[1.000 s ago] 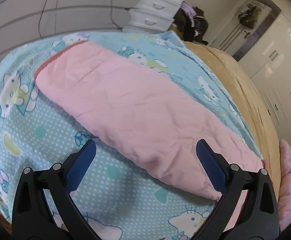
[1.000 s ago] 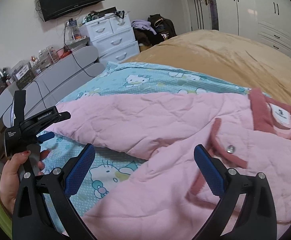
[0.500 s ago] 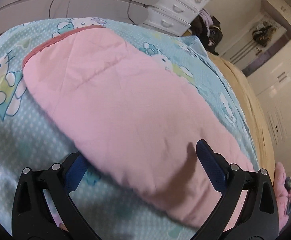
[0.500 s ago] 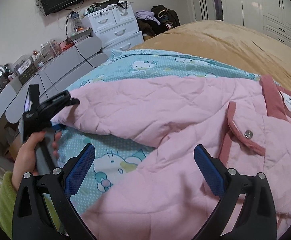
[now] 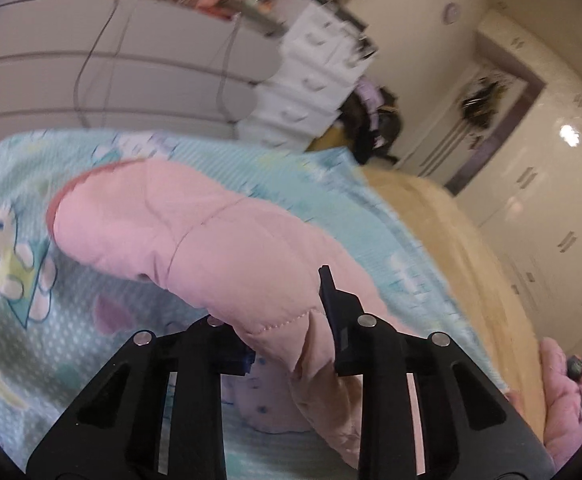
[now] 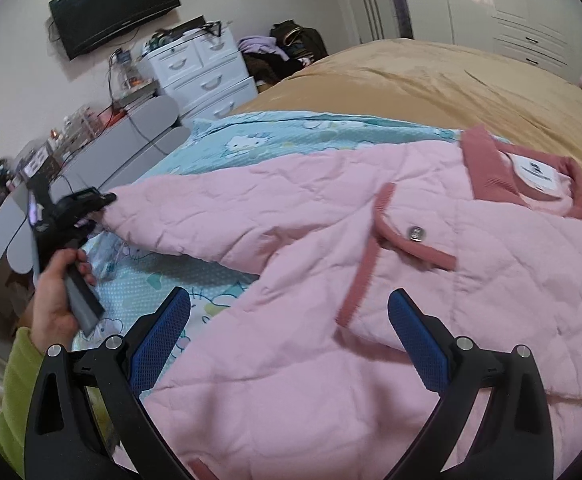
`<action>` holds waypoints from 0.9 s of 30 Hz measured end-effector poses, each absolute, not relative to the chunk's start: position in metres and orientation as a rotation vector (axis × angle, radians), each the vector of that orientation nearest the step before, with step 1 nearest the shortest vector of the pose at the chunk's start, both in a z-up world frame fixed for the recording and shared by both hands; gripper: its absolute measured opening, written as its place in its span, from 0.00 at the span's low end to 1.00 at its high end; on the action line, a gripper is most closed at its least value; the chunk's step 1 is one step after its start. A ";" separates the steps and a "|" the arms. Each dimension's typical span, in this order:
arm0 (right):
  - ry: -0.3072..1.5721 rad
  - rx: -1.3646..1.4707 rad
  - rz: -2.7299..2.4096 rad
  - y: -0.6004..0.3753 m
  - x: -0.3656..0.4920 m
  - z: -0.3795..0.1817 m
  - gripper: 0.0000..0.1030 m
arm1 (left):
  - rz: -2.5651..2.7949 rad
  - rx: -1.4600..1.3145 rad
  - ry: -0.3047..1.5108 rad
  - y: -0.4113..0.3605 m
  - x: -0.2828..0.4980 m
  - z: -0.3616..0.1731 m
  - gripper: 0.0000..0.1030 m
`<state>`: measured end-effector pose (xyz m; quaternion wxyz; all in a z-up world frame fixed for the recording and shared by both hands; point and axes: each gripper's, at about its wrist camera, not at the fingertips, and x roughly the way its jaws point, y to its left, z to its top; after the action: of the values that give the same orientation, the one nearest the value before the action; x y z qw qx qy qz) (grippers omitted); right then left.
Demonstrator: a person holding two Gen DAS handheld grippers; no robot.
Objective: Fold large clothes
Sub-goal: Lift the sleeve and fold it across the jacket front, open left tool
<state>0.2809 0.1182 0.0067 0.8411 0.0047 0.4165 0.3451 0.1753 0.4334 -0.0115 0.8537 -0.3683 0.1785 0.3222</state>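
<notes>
L gripper (image 5: 287, 328): fingers clenched on pink jacket (image 6: 331, 264) sleeve (image 5: 195, 240) | R gripper (image 6: 289, 330): fingers released, over jacket body | jacket spread on blue blanket (image 6: 275, 136), on bed (image 6: 431, 80)

A black flat television (image 6: 115, 8) hangs on the pale wall (image 6: 11, 80) at the upper left of the right wrist view. Below and right of it stands a white chest of drawers (image 6: 203, 76) with cluttered cables on top, and a heap of dark and lilac clothes (image 6: 283, 52) lies just beside it. A grey curved-edged cabinet (image 6: 131, 136) runs along the left. White wardrobe doors (image 6: 511, 8) fill the upper right. A tan bedspread (image 6: 431, 84) covers the bed at centre right. In the left wrist view a bright glare spot (image 5: 569, 136) shines on the glossy wardrobe at right.
</notes>
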 end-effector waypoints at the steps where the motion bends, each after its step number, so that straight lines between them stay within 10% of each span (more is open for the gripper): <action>1: 0.878 0.019 0.721 0.111 0.279 0.008 0.96 | 0.662 -0.770 0.356 0.431 0.173 -0.003 0.17; 27: 0.806 0.302 0.518 -0.073 0.243 0.034 0.96 | 0.373 -0.428 0.161 0.268 0.175 0.146 0.13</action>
<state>0.2428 -0.0727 0.0337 0.8766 0.1448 0.3861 0.2481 0.1753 0.2683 0.1463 0.9567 -0.2111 0.0795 0.1839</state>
